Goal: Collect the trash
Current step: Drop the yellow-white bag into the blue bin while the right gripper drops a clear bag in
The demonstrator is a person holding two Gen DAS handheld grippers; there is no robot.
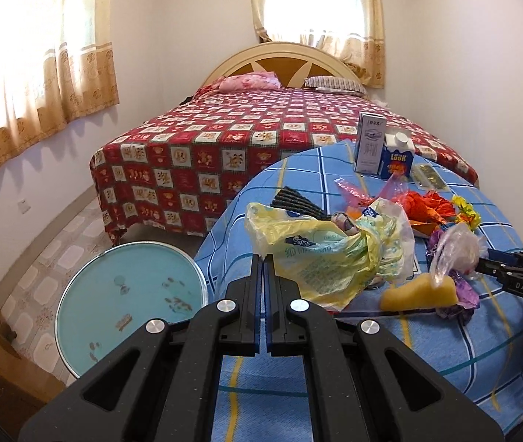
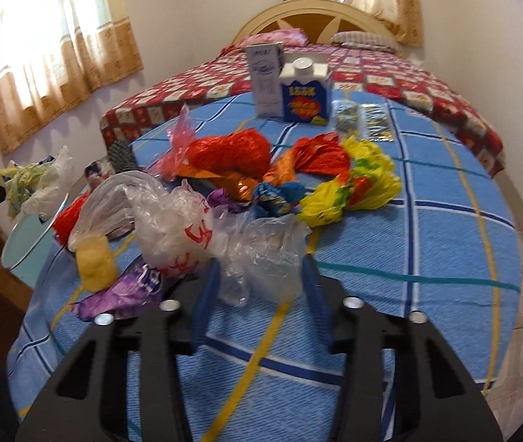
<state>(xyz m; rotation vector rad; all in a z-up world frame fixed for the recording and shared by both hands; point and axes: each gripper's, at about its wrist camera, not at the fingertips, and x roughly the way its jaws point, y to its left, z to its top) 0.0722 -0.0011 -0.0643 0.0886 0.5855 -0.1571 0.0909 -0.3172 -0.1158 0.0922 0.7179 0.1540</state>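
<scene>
A pile of trash lies on a table with a blue checked cloth (image 2: 427, 228). My left gripper (image 1: 264, 258) is shut on the edge of a yellow plastic bag (image 1: 320, 254), which also shows at the far left of the right wrist view (image 2: 29, 180). My right gripper (image 2: 261, 269) is open, its fingers on either side of a clear crumpled plastic bag (image 2: 261, 243); it shows at the right of the left wrist view (image 1: 482, 263) by that bag (image 1: 452, 246). Red wrappers (image 2: 232, 154), a yellow-green bag (image 2: 357, 184), a purple wrapper (image 2: 125, 291) and a yellow sponge (image 1: 419, 293) lie around.
Two cartons, white (image 2: 267, 77) and blue (image 2: 305, 95), stand at the table's far edge beside foil packets (image 2: 364, 119). A round light-blue tray (image 1: 129, 302) sits low at the table's left. A bed with a red checked cover (image 1: 224, 136) is behind.
</scene>
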